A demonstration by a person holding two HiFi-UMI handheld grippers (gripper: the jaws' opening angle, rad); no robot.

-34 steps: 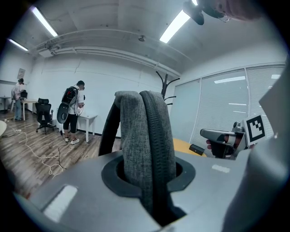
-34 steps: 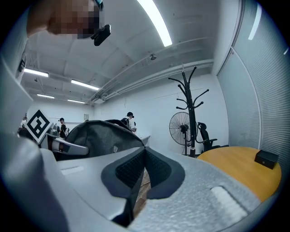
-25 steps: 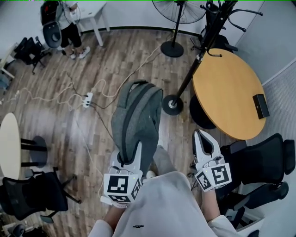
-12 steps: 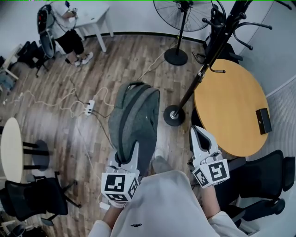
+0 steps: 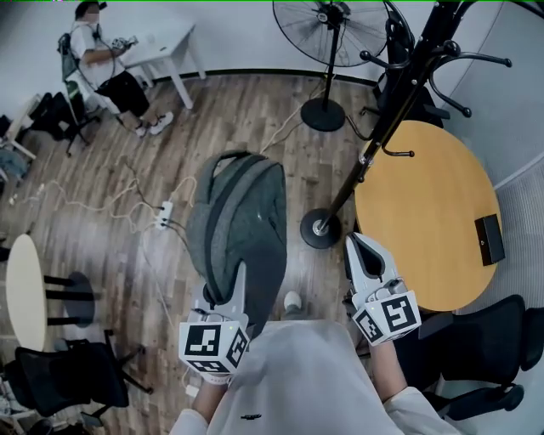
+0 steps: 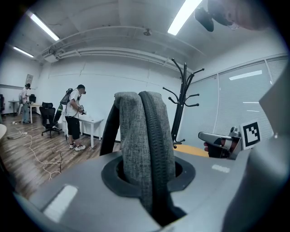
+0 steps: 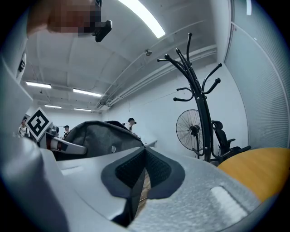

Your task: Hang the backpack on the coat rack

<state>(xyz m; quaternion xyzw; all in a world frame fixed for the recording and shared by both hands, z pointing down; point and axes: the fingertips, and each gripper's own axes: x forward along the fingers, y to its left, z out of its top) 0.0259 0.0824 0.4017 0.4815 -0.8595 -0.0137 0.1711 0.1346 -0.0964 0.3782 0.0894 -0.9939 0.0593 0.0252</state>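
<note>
Office room with a wood-plank floor [image 5: 255,110], a round table [image 5: 425,212] at the right and a pedestal fan [image 5: 327,25] by the far wall. The coat rack [image 5: 387,110] stands between fan and table, its base on the floor beside the table edge.

The left gripper [image 5: 228,293] is clamped on the grey backpack [image 5: 242,221]; the left gripper view shows a ridge of fabric and zip pressed between its jaws. The bag's body runs forward from that gripper, left of the rack base and not touching the rack.

The right gripper [image 5: 357,246] has its jaws together with nothing in them. It is apart from the bag, on its right, with its tip near the rack base.

Against a second ago, the grip is unchanged. The rack base sits lower in the head view, nearer both grippers, and more of its hooks show.
</note>
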